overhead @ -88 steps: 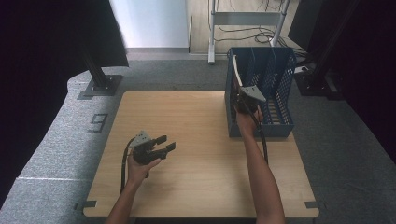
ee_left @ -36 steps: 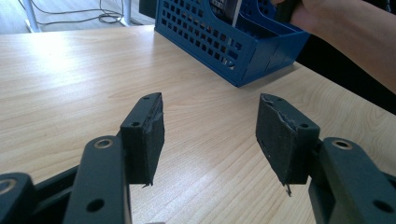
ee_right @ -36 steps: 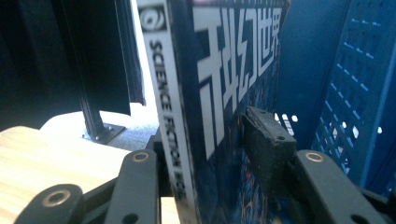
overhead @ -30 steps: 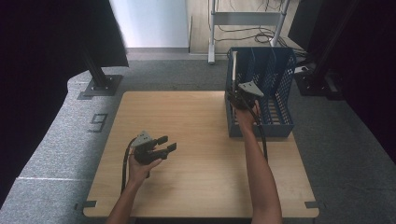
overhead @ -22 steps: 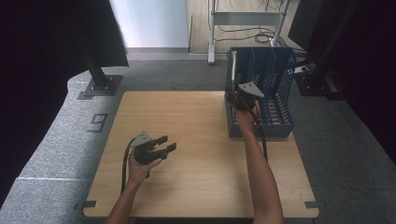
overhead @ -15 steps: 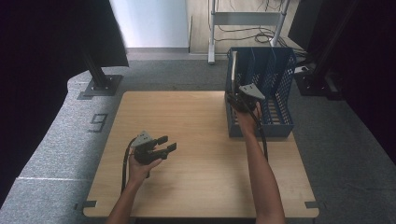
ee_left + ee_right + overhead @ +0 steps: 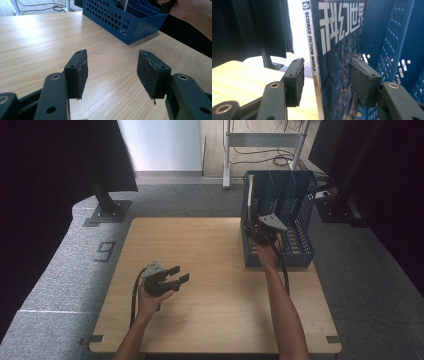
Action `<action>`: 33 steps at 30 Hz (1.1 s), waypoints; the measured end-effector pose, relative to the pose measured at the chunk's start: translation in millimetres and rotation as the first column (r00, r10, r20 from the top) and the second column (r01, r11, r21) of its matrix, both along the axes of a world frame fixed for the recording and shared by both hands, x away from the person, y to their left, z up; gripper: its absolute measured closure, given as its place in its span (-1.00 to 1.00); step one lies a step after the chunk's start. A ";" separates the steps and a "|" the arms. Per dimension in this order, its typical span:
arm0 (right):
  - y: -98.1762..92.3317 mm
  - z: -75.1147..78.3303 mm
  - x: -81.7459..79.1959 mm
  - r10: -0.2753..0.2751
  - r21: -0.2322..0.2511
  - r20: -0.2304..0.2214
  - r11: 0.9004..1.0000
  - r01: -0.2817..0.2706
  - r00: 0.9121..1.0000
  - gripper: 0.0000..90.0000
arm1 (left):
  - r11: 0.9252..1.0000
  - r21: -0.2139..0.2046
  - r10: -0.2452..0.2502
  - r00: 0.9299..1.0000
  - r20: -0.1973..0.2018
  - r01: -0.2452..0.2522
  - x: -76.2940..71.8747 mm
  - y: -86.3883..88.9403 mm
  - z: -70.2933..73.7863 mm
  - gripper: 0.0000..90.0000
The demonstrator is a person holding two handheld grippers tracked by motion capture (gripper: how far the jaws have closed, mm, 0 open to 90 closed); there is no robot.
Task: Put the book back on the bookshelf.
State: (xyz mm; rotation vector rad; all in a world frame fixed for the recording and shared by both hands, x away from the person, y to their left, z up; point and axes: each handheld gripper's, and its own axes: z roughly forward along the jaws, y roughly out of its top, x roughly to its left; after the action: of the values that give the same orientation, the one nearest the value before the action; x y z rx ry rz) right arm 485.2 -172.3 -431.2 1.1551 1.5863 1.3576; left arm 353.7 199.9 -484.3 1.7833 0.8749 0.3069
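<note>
A magazine (image 7: 337,50) with a blue cover and a white spine reading "Science Fiction World" stands upright in the left slot of the blue mesh file rack (image 7: 295,220). In the high view the magazine (image 7: 250,195) shows as a pale strip at the rack's left wall. My right gripper (image 7: 327,77) straddles its lower edge. Its jaws have just been opening, and the pads stand clear of the cover and spine. From above, the right gripper (image 7: 251,226) is at the rack's front left corner. My left gripper (image 7: 180,274) hovers open and empty over the table; the left gripper (image 7: 112,70) faces the rack (image 7: 125,22).
The wooden table (image 7: 210,250) has bare room across its middle and left. The rack sits at its right rear. A black stand base (image 7: 107,210) rests on the floor at the left and a metal frame (image 7: 227,155) behind the table.
The magazine has gone from leaning to upright in the rack's left slot, and my right gripper has shifted a little up and left with it. The left hand has stayed put.
</note>
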 end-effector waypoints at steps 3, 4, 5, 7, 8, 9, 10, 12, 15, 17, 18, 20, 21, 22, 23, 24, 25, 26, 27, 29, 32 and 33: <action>-2.3 0.4 -6.6 0.007 0.006 -0.002 1.000 -0.007 1.000 -0.01 | 1.000 0.003 0.001 1.000 0.000 -0.001 -0.1 0.0 0.0 -0.06; -3.1 0.1 -8.6 0.011 0.008 -0.006 1.000 -0.011 1.000 -0.01 | 1.000 0.004 0.003 1.000 -0.002 -0.003 0.0 0.6 0.0 -0.06; -3.1 0.1 -8.6 0.011 0.008 -0.006 1.000 -0.011 1.000 -0.01 | 1.000 0.004 0.003 1.000 -0.002 -0.003 0.0 0.6 0.0 -0.07; -5.6 -1.4 -15.7 0.023 0.011 -0.012 1.000 -0.022 1.000 -0.02 | 1.000 0.008 0.005 1.000 -0.005 -0.005 0.2 1.2 -0.2 -0.07; -6.5 -1.5 -18.0 0.028 0.012 -0.021 1.000 -0.028 0.999 -0.02 | 1.000 0.011 0.007 1.000 -0.006 -0.007 0.4 1.5 -0.5 -0.07; -7.6 -1.7 -20.6 0.033 0.015 -0.021 0.999 -0.033 0.999 -0.02 | 1.000 0.012 0.008 1.000 -0.007 -0.008 0.4 1.6 -0.7 -0.07; -8.5 -2.1 -23.6 0.031 0.013 -0.014 0.999 -0.031 0.999 -0.02 | 1.000 0.013 0.008 1.000 -0.008 -0.008 0.5 1.5 -0.8 -0.07; -10.6 -2.7 -28.7 0.039 0.010 -0.017 0.999 -0.039 0.999 -0.02 | 1.000 0.014 0.009 1.000 -0.008 -0.009 0.5 1.1 -1.0 -0.07; -12.8 -3.5 -32.4 0.047 0.010 -0.033 0.999 -0.047 0.998 -0.02 | 1.000 0.021 0.007 1.000 -0.010 -0.007 0.8 0.1 -1.8 -0.07; -14.8 -5.5 -40.1 0.058 0.012 -0.023 0.998 -0.057 0.998 -0.01 | 1.000 0.022 0.007 1.000 -0.013 -0.006 1.2 -0.7 -2.5 -0.08; -15.0 -6.4 -43.1 0.064 0.013 -0.021 0.998 -0.064 0.998 -0.01 | 1.000 0.025 0.007 1.000 -0.014 -0.006 1.6 -0.9 -2.7 -0.08; -15.2 -7.0 -45.9 0.071 0.014 -0.025 0.997 -0.071 0.997 -0.01 | 1.000 0.027 0.006 1.000 -0.016 -0.006 1.7 -0.9 -2.9 -0.08; -15.2 -8.1 -53.3 0.082 0.032 -0.015 0.996 -0.081 0.997 0.00 | 0.999 0.033 0.005 1.000 -0.020 -0.004 1.8 -0.8 -3.4 -0.08; -14.5 -8.4 -57.7 0.086 0.035 -0.009 0.996 -0.086 0.996 0.00 | 0.999 0.033 0.005 1.000 -0.020 -0.004 1.8 -0.8 -3.4 -0.09; -13.4 -8.7 -61.7 0.093 0.033 -0.009 0.995 -0.093 0.996 0.00 | 0.999 0.036 0.004 1.000 -0.027 -0.003 1.9 -0.7 -4.3 -0.09; -12.4 -9.3 -65.0 0.100 0.030 -0.012 0.995 -0.100 0.995 0.00 | 0.999 0.036 0.004 1.000 -0.027 -0.003 1.9 -0.7 -4.3 -0.09; -11.7 -9.9 -68.6 0.103 0.028 -0.008 0.994 -0.103 0.995 0.00 | 0.999 0.041 0.004 0.999 -0.031 -0.003 2.1 -0.9 -5.2 -0.09; -11.4 -10.3 -72.1 0.105 0.029 -0.004 0.994 -0.105 0.994 0.00 | 0.999 0.041 0.004 0.999 -0.031 -0.003 2.1 -0.9 -5.2 -0.09; -11.5 -10.7 -75.2 0.110 0.032 0.000 0.993 -0.110 0.994 0.00 | 0.999 0.042 0.004 0.999 -0.032 -0.003 2.2 -1.0 -5.5 -0.09; -11.5 -10.9 -78.2 0.114 0.040 0.000 0.993 -0.114 0.993 0.00 | 0.999 0.043 0.003 0.999 -0.033 -0.002 2.6 -1.3 -5.8 -0.09; -12.1 -12.4 -86.2 0.121 0.040 0.007 0.992 -0.121 0.993 0.00 | 0.999 0.045 0.001 0.999 -0.037 0.000 3.1 -1.4 -6.4 -0.09; -12.4 -14.9 -91.6 0.118 0.019 0.005 0.993 -0.118 0.993 0.00 | 0.999 0.045 0.001 0.999 -0.039 0.001 3.0 -1.3 -6.5 -0.10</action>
State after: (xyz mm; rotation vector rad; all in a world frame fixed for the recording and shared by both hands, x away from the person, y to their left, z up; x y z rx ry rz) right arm 393.6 -184.8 -446.1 1.0839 1.6648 1.4523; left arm 356.7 198.6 -490.8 1.8365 0.9021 0.2947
